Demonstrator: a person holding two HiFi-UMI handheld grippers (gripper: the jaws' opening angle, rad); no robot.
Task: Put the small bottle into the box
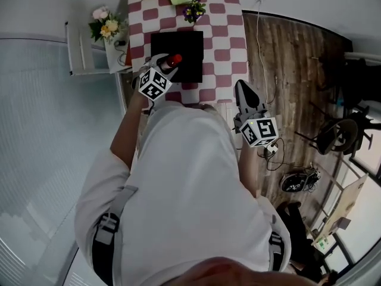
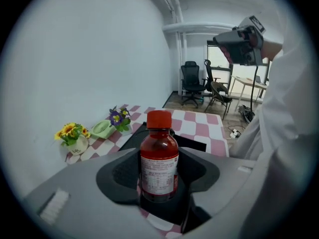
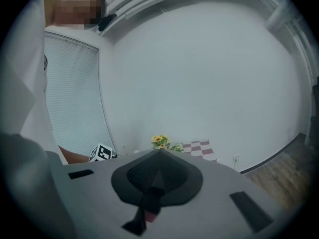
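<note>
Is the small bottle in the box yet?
Not yet: the small bottle stands upright, clamped in the left gripper, near the black box.

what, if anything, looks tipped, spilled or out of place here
Nothing stands out. The bottle is upright, red cap on, held in the left gripper at the edge of the black box. The right gripper is shut and empty.
</note>
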